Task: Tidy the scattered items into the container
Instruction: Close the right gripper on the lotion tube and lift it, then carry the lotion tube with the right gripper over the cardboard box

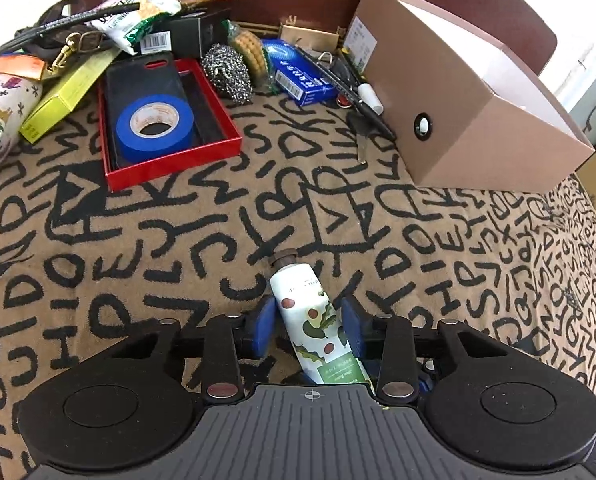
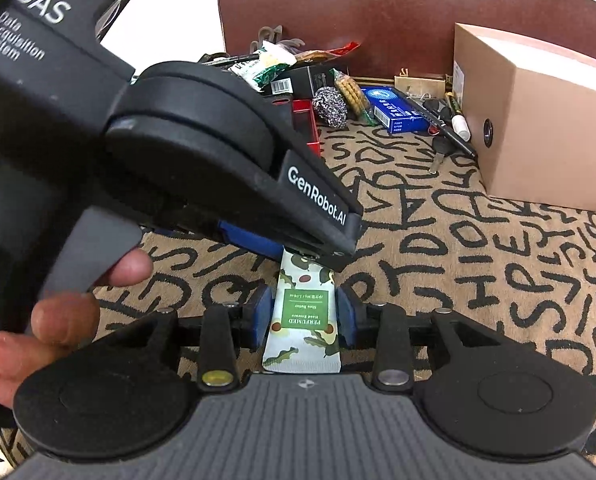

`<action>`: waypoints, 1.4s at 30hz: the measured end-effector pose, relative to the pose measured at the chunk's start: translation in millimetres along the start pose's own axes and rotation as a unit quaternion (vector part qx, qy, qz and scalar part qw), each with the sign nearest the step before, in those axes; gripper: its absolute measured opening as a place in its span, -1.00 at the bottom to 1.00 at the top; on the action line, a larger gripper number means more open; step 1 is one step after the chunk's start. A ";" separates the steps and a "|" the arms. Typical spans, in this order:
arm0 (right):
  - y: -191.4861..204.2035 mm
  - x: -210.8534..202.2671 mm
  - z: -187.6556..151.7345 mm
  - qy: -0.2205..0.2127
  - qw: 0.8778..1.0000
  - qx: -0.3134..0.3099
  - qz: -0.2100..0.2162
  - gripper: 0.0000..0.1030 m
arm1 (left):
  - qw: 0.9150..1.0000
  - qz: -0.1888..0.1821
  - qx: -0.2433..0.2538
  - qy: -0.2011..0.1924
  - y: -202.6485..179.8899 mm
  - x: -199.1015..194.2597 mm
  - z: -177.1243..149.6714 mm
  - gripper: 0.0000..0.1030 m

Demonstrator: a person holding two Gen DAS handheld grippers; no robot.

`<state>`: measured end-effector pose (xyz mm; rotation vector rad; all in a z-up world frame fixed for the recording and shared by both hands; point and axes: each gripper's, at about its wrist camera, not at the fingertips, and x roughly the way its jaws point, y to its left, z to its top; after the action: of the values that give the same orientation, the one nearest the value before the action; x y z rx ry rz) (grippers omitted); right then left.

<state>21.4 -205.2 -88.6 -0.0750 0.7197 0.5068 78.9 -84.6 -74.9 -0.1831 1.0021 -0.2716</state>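
On the cloth (image 1: 178,240), left tongs (image 1: 308,322) and right tongs (image 2: 304,316) loosely straddle the cream tube (image 1: 304,300); brown box (image 1: 478,120) beyond.

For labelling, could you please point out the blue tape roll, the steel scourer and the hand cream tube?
blue tape roll (image 1: 128,130): left wrist view, outer wall.
steel scourer (image 1: 226,72): left wrist view, middle.
hand cream tube (image 1: 304,300): left wrist view, body.

A broad stretch of patterned cloth (image 1: 202,216) lies bare between the tube (image 1: 318,320) and the far clutter. At the far left the red tray (image 1: 170,160) with blue tape (image 1: 154,126) blocks the way; the brown box (image 1: 478,112) walls the right. Between them stand a steel scourer (image 1: 228,74), a blue carton (image 1: 298,70) and pens (image 1: 358,92). The left gripper (image 2: 298,246) crowds the tube's far end.
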 end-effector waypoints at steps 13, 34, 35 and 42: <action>1.8 -1.7 0.6 -0.008 1.000 0.003 -0.006 -0.28 | 1.000 0.001 0.013 -0.002 -4.8 -5.7 -1.7 -0.30; -77.8 -67.0 106.9 -0.166 0.983 0.006 -0.075 -0.28 | 0.983 -0.065 0.090 -0.146 -108.3 -54.4 121.1 -0.30; -84.2 -66.1 114.5 -0.168 0.983 0.007 -0.077 -0.28 | 0.982 -0.069 0.095 -0.148 -113.5 -52.0 131.3 -0.20; -130.3 -45.8 165.3 -0.160 0.983 0.015 -0.088 -0.28 | 0.978 -0.087 0.113 -0.149 -134.9 -24.2 192.5 -0.15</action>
<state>154.5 -299.5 52.1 -0.0280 0.4008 0.3272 211.1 -200.2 83.1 -0.0998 0.6514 -0.5010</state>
